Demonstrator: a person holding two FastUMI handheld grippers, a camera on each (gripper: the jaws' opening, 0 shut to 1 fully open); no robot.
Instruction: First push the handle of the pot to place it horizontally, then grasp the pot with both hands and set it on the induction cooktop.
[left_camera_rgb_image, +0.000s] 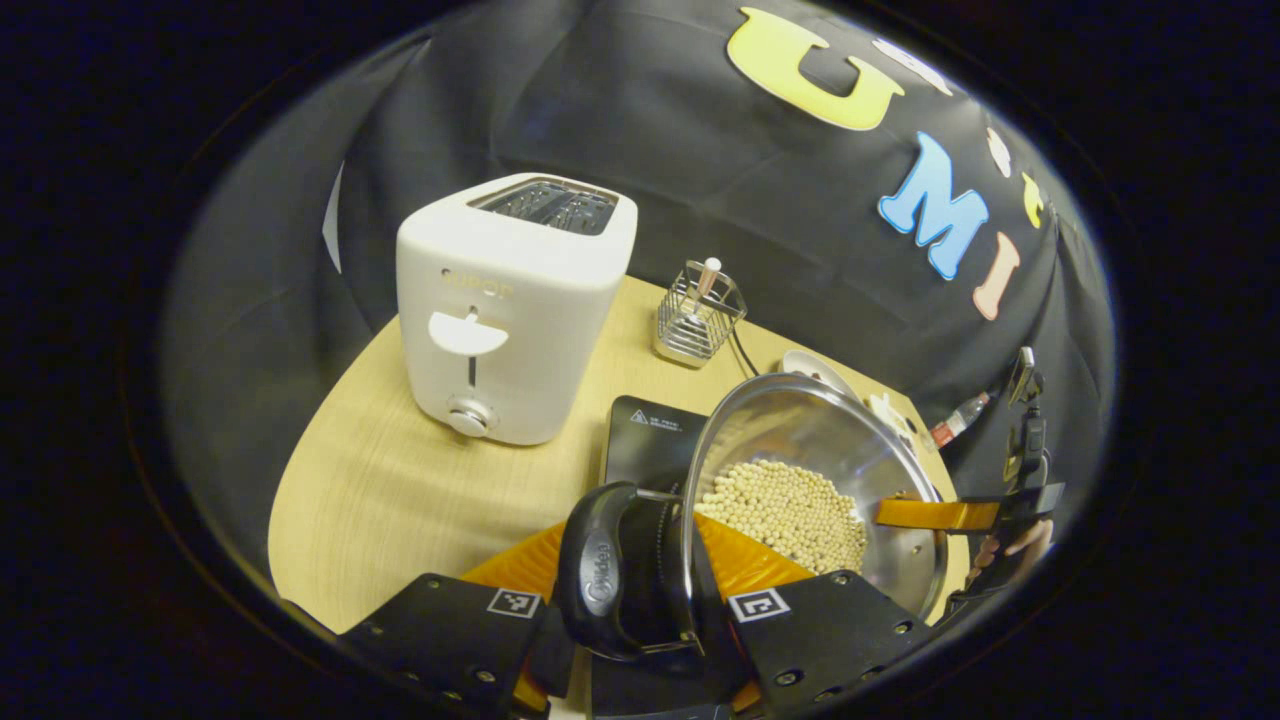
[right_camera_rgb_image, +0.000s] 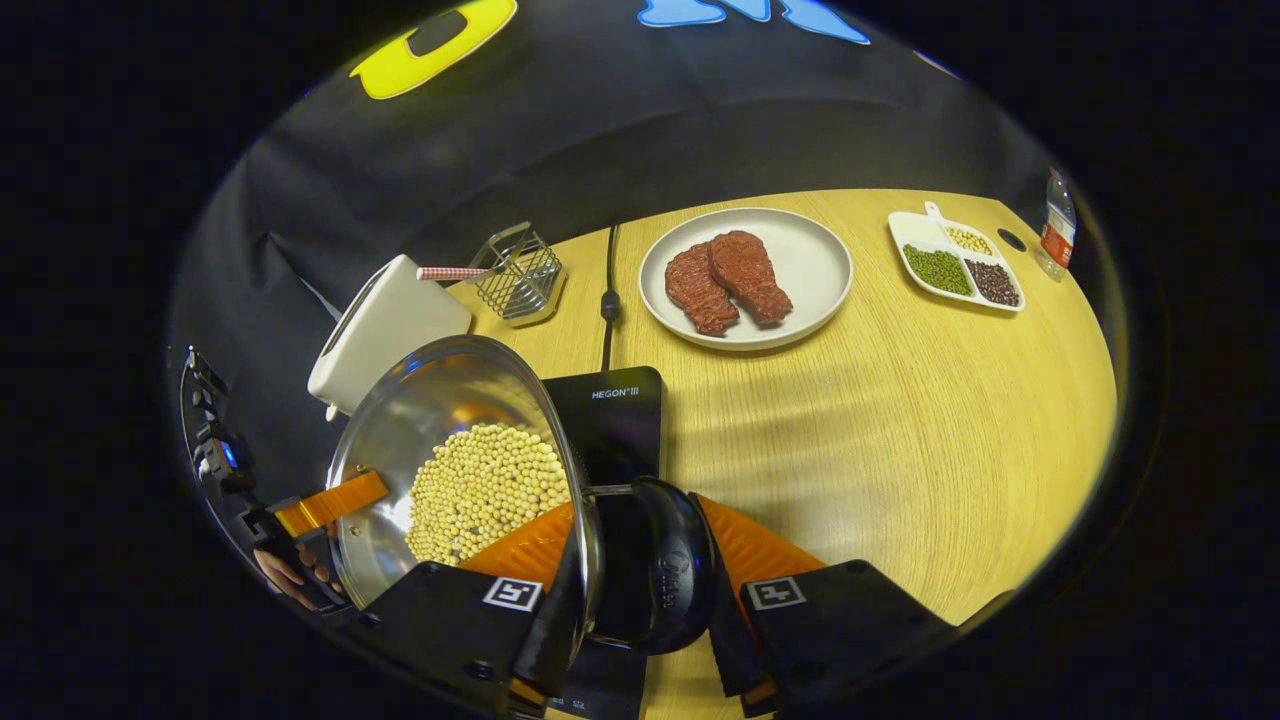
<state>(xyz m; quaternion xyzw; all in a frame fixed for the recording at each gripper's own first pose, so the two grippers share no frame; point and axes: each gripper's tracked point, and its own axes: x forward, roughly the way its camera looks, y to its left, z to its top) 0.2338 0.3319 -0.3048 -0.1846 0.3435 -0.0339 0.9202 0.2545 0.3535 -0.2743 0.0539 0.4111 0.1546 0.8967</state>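
Each gripper is closed on a pot handle — the left gripper on one handle, the right gripper on the opposite one — so the pot, holding beans, hangs balanced just ahead of the fingers, over the cooktop — probably for lowering.

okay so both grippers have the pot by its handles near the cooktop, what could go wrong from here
1. The pot looks tilted with its beans heaped to one side; more tilt could spill them.
2. The left gripper and right gripper each clamp a rounded handle, which might slip.
3. The induction cooktop is small; an off-centre landing seems possible.
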